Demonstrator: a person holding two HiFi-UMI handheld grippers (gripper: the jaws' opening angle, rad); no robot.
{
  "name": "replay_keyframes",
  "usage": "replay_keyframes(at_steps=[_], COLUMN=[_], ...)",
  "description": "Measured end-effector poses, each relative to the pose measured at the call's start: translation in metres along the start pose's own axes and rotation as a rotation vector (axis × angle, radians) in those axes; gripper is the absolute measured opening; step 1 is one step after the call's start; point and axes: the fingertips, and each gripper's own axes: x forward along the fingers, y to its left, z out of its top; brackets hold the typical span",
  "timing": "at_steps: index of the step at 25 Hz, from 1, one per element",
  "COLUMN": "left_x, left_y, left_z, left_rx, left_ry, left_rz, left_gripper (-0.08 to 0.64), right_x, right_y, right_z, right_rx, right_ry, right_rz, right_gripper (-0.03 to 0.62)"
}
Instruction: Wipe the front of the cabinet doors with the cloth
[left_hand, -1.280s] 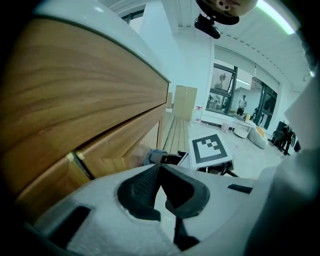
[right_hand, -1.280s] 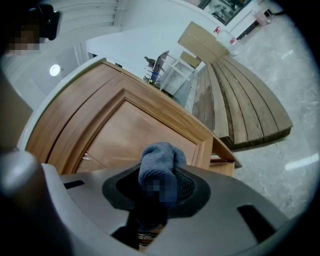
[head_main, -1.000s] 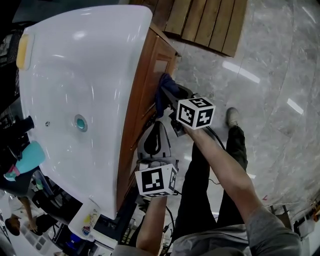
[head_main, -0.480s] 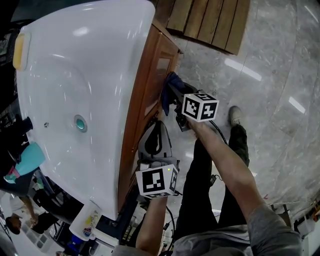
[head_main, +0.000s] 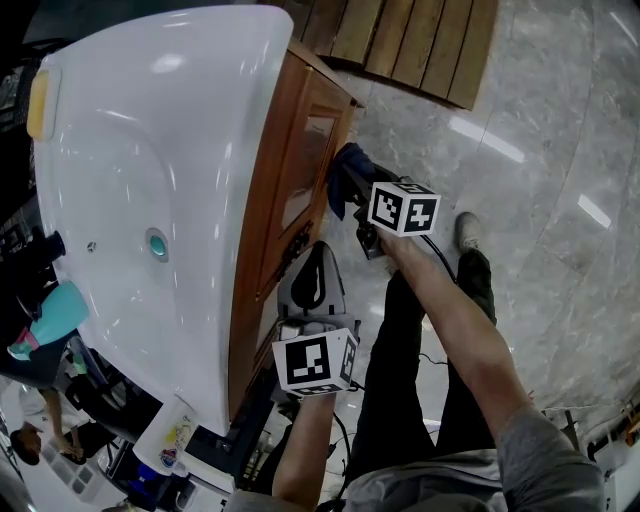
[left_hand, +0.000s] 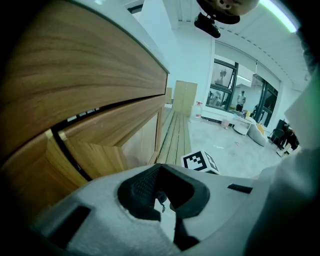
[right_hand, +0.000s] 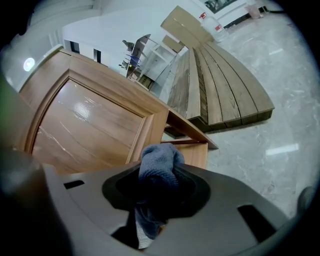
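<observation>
Blue cloth (right_hand: 160, 160) sits pinched in my right tongs (right_hand: 160, 186), at the door (right_hand: 85, 130) front: mid-wipe, I judge. Left tongs (left_hand: 162, 192) closed, empty. Next, I'd press it flat and sweep along the panel.

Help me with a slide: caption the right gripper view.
Right claw clamps a blue cloth, facing the glossy wooden cabinet door.

Your cloth (right_hand: 159, 162) a soft, nubbly blue fabric, matt, the cabinet door (right_hand: 85, 132) before you varnished wood, glossy with streaked reflections, your right tongs (right_hand: 157, 186) matt grey plastic, basin (head_main: 150, 150) glossy white, floor (head_main: 520, 160) polished grey stone
</observation>
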Motion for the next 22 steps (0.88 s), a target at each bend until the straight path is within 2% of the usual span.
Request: replay_keyframes(at_steps=[9,22], left_x=[-0.008,-0.05], left_y=[-0.014,-0.035], left_z=[0.004,0.011], left_rx=[0.002,-0.056], left_ry=[-0.014,-0.07], left_rz=[0.024,0.124], left_gripper=[0.009,0.009], right_x=[-0.028,-0.111], right_y=[0.01,0.071], right_z=[0.007,0.032], right_rx=[-0.023,-0.16], right_ry=[-0.021,-0.05], right_rz=[0.05,0.195], right_gripper=[0.117,0.117])
